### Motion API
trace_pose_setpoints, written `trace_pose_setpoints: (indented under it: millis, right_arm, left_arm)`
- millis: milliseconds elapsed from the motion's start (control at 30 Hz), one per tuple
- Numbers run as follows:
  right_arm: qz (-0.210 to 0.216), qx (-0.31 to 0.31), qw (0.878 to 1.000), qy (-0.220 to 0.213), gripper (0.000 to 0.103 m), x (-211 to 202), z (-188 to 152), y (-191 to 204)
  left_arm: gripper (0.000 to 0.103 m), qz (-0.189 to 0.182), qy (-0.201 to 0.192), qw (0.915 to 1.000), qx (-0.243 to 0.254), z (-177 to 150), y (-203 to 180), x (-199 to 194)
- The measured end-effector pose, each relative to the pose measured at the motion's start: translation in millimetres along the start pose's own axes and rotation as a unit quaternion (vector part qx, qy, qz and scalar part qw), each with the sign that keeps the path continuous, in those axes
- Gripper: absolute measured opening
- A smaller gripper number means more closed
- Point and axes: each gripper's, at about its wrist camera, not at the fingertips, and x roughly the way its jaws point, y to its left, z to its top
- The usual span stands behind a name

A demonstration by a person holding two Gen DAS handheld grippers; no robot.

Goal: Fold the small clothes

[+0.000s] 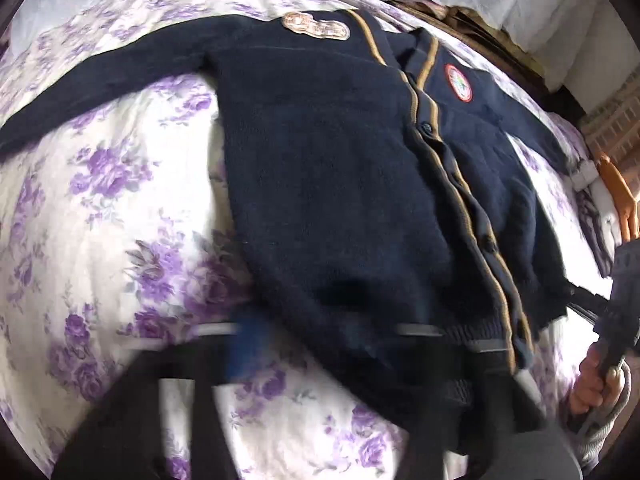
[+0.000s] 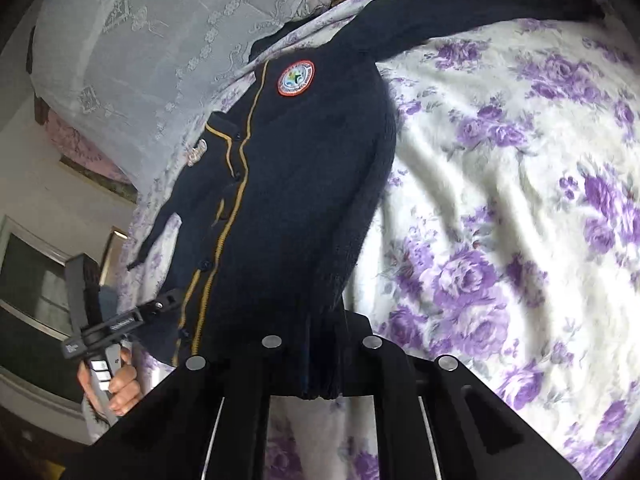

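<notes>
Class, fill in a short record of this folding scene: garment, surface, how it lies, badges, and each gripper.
garment: navy cardigan, yellow-trimmed button front
surface: floral bedspread, white with purple flowers
layout: spread flat, sleeves out to the sides
badges: round badge; tan patch
right gripper: shut on the cardigan's hem
left gripper: shut, at the hem; blur hides whether it grips

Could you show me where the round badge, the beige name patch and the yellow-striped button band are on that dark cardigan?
round badge (image 2: 296, 78): right wrist view, centre of the badge.
beige name patch (image 1: 316, 29): left wrist view, middle of the patch.
button band (image 1: 452, 184): left wrist view, midway down the band on the cardigan (image 1: 320, 184).
</notes>
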Motion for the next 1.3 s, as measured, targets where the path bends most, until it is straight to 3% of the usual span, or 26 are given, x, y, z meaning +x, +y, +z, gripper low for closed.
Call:
trace_pose_setpoints:
  millis: [133,233,300,367,433,467,500,533,567,633,733,867,1033,1133,1200,1267,1300]
  right_arm:
    - [0.005,-0.047,0.998,-0.03,0.009,-44,-18,15]
    - [-0.014,-0.069,0.998,-0.006,0.009,-54,-40,13]
    - [-0.045,-0.09,0.994,0.05,0.01,-39,-60,6]
    - [-0.057,-0.11,0.991,0.046,0.015,-42,-67,7]
    - [-0.059,-0.118,0.99,0.05,0.027,-57,-62,14]
    - [-0.059,-0.122,0.99,0.035,0.041,-66,-58,16]
    - [-0.065,-0.131,0.989,0.012,0.049,-77,-51,19]
    - [-0.074,-0.143,0.987,-0.007,0.049,-86,-43,24]
    - [-0.079,-0.157,0.984,-0.027,0.049,-93,-29,31]
    - [-0.069,-0.163,0.983,-0.054,0.049,-95,2,43]
    - [-0.054,-0.175,0.98,-0.074,0.049,-70,69,62]
    - [-0.056,-0.169,0.98,-0.083,0.049,-5,148,87]
    - [-0.069,-0.164,0.983,-0.049,0.049,85,218,99]
    - [-0.097,-0.179,0.979,-0.03,0.049,131,239,94]
    - [-0.106,-0.185,0.977,-0.03,0.05,146,241,87]
    - [-0.097,-0.194,0.976,-0.023,0.058,156,237,76]
    - [-0.095,-0.201,0.975,-0.019,0.061,160,231,71]
  left_arm:
    - [0.006,-0.029,-0.018,0.9994,0.0,-17,5,-25]
    - [0.006,-0.042,-0.001,0.999,0.016,-41,6,-29]
    - [0.009,-0.037,0.016,0.9989,0.022,-55,8,-19]
    - [0.011,-0.041,0.004,0.9988,0.028,-59,11,-23]
    - [0.02,-0.047,0.006,0.9985,0.027,-54,14,-34]
    - [0.039,-0.042,-0.002,0.9985,0.036,-50,15,-44]
    - [0.064,-0.026,-0.017,0.9985,0.045,-46,16,-52]
    - [0.073,0.009,-0.045,0.9972,0.058,-39,16,-64]
    - [0.079,0.031,-0.063,0.9954,0.065,-36,16,-73]
    - [0.079,0.081,-0.101,0.9885,0.077,-7,17,-88]
    - [0.081,0.085,-0.12,0.9855,0.084,52,17,-90]
    - [0.082,0.128,-0.151,0.9754,0.098,135,9,-68]
    - [0.082,0.139,-0.131,0.9755,0.109,221,2,-4]
    - [0.082,0.141,-0.108,0.9778,0.111,244,10,39]
    - [0.082,0.144,-0.092,0.979,0.111,238,24,61]
    - [0.083,0.123,-0.064,0.9842,0.111,228,38,83]
    - [0.083,0.12,-0.074,0.9833,0.115,222,41,87]
